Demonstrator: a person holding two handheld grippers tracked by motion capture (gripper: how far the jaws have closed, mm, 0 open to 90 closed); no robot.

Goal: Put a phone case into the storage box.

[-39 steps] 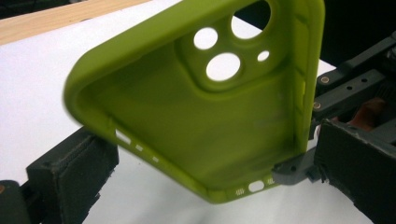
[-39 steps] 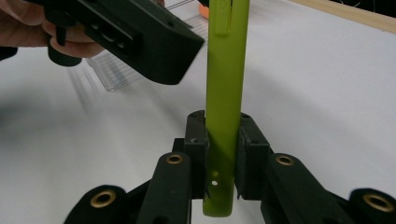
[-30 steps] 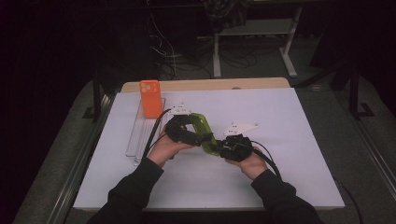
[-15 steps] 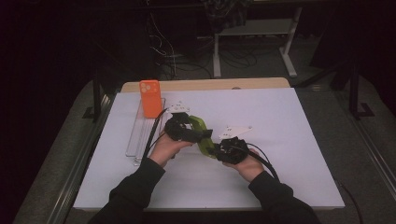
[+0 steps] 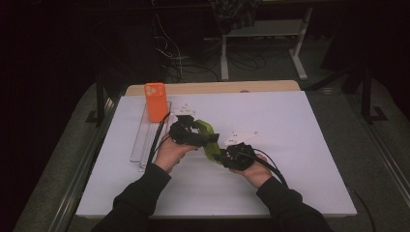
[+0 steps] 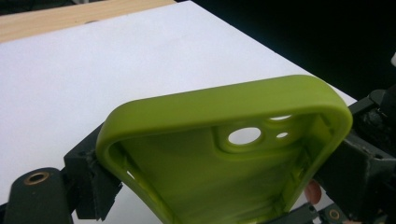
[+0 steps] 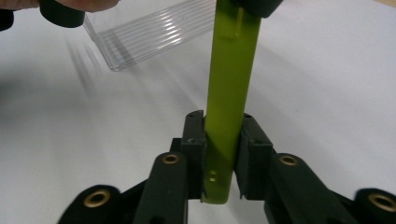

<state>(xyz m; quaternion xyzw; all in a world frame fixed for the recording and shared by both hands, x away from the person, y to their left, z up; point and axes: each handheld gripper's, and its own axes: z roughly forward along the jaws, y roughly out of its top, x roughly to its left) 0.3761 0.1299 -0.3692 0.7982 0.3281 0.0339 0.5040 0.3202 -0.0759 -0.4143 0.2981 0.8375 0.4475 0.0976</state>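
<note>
- Green phone case (image 5: 209,140) was held off the white table (image 5: 290,125) between both grippers, near the table's middle, open side toward the left gripper's camera.
- Left gripper (image 5: 191,137): jaws spanned the case across its width near the camera-hole end, pads touching both side walls (image 6: 224,154). They had just been closing, with the case between them.
- Right gripper (image 5: 231,155): jaws stood either side of the case's thin edge at the other end (image 7: 229,140). They had just been opening; left pad lay against the case, a slight gap showed at the right pad, so the grip looked loosened.
- Judged step: handover of the case from the right gripper to the left.
- Next move likely calls for the left gripper to firm its hold before the right backs straight off along the case edge; otherwise the case could tip or drop.
- Around: orange phone (image 5: 155,101) stood upright at the far end of a clear tray (image 5: 145,140), left of the hands. Nothing lay between the case and the tray apart from the left hand (image 5: 169,152) and its cable.
</note>
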